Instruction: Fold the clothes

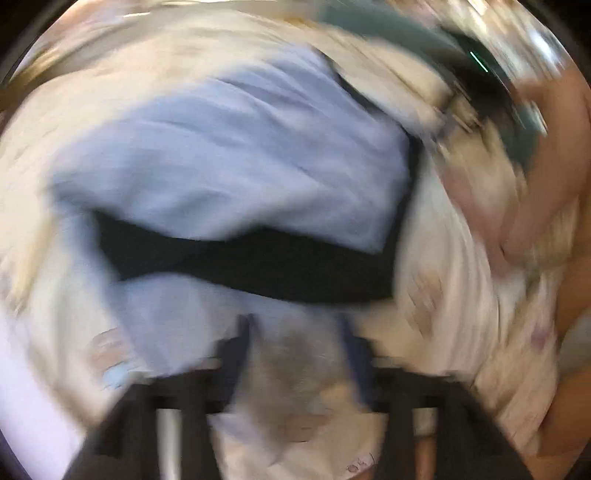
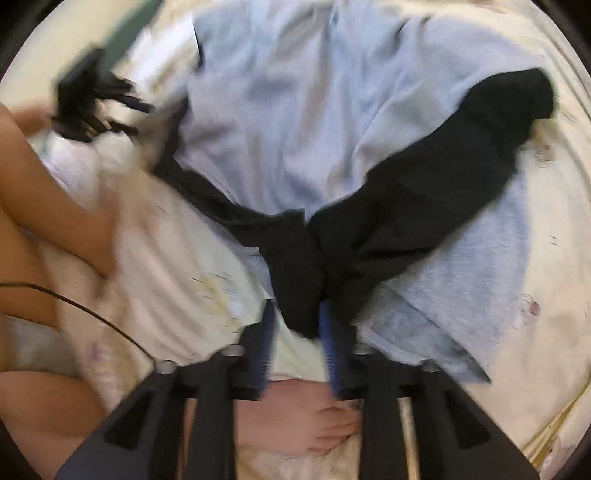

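Note:
A light blue garment (image 2: 288, 122) with black sleeves lies spread on a cream printed bedsheet (image 2: 546, 236). My right gripper (image 2: 297, 328) is shut on a black sleeve (image 2: 424, 206) that is bunched between its blue fingers. The left wrist view is heavily blurred: it shows the light blue garment (image 1: 229, 158) with a black band (image 1: 258, 266) across it. My left gripper (image 1: 295, 343) is open with pale cloth between its blue fingers, not pinched. The left gripper also shows in the right wrist view (image 2: 92, 107) at the upper left, blurred.
The person's bare arm (image 2: 62, 206) and knee (image 2: 44, 406) are on the left, with a thin black cable (image 2: 92, 314) over the sheet. A bare foot (image 2: 306, 417) lies below the right gripper. A dark green surface (image 1: 388, 26) is beyond the bed.

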{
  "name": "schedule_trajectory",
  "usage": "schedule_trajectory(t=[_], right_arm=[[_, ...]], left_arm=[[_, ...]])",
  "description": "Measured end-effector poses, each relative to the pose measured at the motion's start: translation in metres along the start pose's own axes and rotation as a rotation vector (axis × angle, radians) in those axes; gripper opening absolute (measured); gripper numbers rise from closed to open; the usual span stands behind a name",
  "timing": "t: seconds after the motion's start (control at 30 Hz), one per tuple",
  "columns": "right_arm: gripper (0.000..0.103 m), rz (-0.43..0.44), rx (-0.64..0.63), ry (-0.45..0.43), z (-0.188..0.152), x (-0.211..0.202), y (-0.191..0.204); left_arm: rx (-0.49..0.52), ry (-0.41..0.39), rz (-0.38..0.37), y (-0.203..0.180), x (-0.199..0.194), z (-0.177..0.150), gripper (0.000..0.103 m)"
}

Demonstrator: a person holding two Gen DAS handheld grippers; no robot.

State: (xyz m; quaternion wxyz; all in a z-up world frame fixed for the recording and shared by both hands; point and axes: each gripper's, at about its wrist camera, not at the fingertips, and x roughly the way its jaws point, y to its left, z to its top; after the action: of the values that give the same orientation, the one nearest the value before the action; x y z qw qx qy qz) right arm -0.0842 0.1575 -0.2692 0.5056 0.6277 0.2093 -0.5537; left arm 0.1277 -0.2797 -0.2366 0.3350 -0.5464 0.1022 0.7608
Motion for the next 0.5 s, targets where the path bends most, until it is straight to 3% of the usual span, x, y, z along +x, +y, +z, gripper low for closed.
schedule_trajectory(t=[0.03,0.07,0.13,0.23,0.3,0.47,0.5], right_arm=[[0.079,0.001,0.048,-0.017,0.002,-0.013,-0.01],[0.083,-0.007,0.105,-0.039,0.005,-0.028,-0.022],[0.084,-0.064,0.213,-0.099,0.015,-0.057,-0.052],[0.084,-0.201,0.316,-0.299,0.044,-0.086,-0.095],[0.084,-0.215,0.391,-0.378,0.063,-0.091,-0.122],[0.081,-0.162,0.427,-0.363,0.106,-0.041,-0.157],[0.067,-0.158,0.417,-0.366,0.113,-0.036,-0.157]], left_arm=[[-0.078,-0.051,0.028,0.019,-0.013,0.002,0.077],[-0.131,-0.077,0.047,0.033,-0.019,0.006,0.077],[-0.282,-0.125,0.123,0.07,-0.021,0.018,0.077],[-0.45,-0.171,0.106,0.111,-0.004,0.039,0.077],[-0.496,-0.175,0.087,0.122,0.014,0.056,0.077],[-0.467,-0.158,0.047,0.121,0.044,0.096,0.077],[-0.461,-0.167,0.042,0.12,0.047,0.102,0.075]])
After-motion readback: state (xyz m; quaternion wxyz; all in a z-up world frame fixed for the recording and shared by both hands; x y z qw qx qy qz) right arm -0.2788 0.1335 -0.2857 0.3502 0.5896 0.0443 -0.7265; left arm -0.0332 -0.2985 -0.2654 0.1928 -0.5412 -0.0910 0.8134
